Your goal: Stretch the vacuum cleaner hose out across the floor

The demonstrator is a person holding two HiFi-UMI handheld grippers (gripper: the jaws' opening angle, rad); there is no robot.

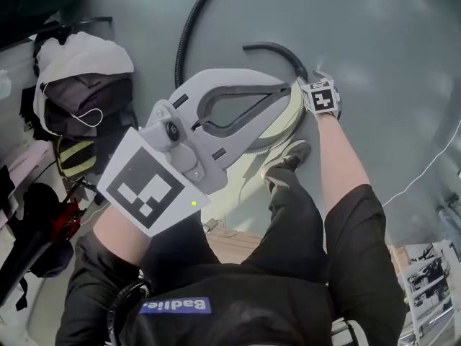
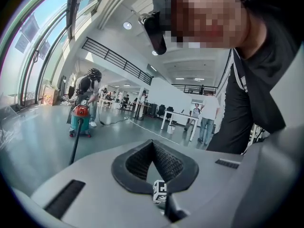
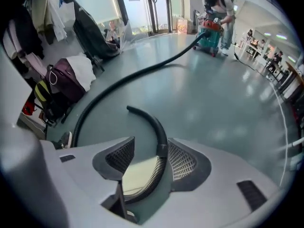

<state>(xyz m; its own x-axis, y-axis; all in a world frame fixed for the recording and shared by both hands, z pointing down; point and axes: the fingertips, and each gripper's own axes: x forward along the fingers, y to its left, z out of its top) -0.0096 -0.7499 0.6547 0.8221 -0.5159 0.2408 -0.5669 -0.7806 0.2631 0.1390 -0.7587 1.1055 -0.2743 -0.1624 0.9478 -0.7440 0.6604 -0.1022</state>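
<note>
Loosely, hose (image 3: 160,136) lies inside spread right claw (image 3: 151,160).

hose (image 3: 142,72) is reading as matt black ribbed plastic, its curved end tube (image 3: 152,120) smoother with a slight sheen. floor (image 3: 213,89) under the hose is shining, smooth and glossy. right gripper (image 3: 150,146) straddling the hose is showing matt grey plastic; pads (image 3: 183,163) meshed black, rubbery-looking.
</note>
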